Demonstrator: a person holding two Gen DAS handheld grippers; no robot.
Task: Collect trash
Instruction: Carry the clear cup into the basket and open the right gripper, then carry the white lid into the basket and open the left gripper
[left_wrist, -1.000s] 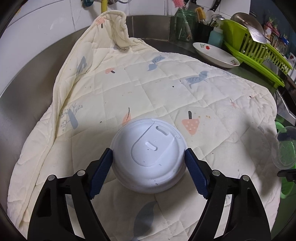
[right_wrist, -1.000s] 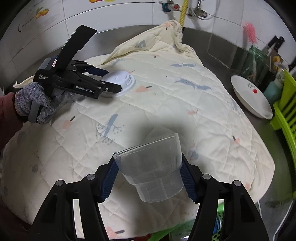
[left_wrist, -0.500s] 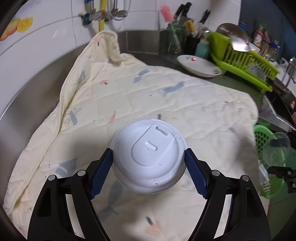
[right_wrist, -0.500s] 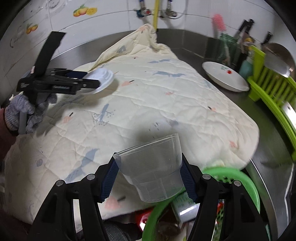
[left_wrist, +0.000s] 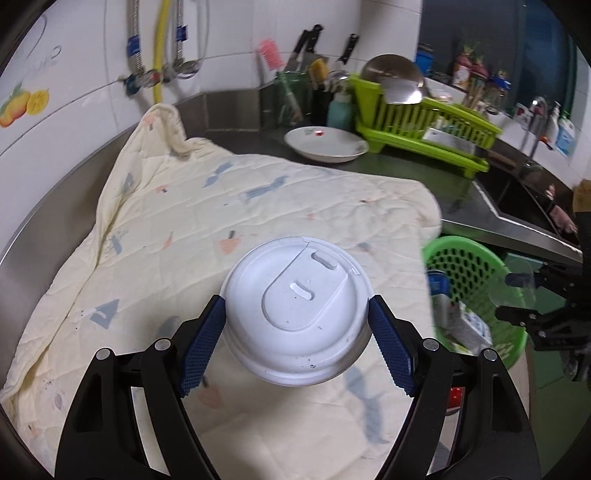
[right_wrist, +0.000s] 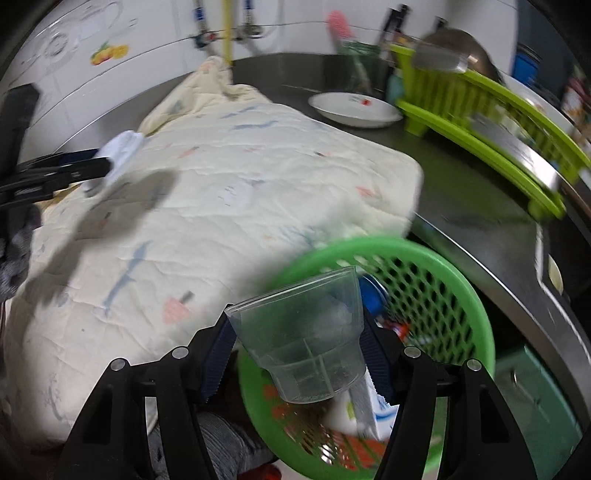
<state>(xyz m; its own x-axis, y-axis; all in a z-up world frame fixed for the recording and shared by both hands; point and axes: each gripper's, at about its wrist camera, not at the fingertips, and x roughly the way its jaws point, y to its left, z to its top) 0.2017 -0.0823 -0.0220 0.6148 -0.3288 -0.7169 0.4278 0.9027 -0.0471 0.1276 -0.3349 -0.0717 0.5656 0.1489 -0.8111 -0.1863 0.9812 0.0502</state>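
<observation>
Both of my tools are loaded. My left tool (left_wrist: 295, 328) holds a white plastic cup lid (left_wrist: 297, 312) by its rim, one blue pad on each side, and carries it in the air above the quilted cloth (left_wrist: 229, 221) that covers the steel table (left_wrist: 424, 173). My right tool (right_wrist: 299, 354) is clamped on a clear plastic cup (right_wrist: 301, 336), mouth tilted up and away from me, pads against its upper wall.

Largest of what matters is the cloth, cream with small printed shapes, spread over most of the table. Next is the green mesh basket (right_wrist: 461, 295), which stands off the near right edge of the cloth and already has wrappers and a carton in it. The cup hangs right over the basket's near rim. The lid is well to the left of the basket, over the middle of the cloth.

Both pieces look very light and thin. I judge the cup springy and easy to crush, so a grip high on the wall, where the rim stiffens it, suits it best. The lid is stiffer across its edge but smooth and shallow, so it could pop out sideways if squeezed hard; opposite points on the rim are the only sound hold.
</observation>
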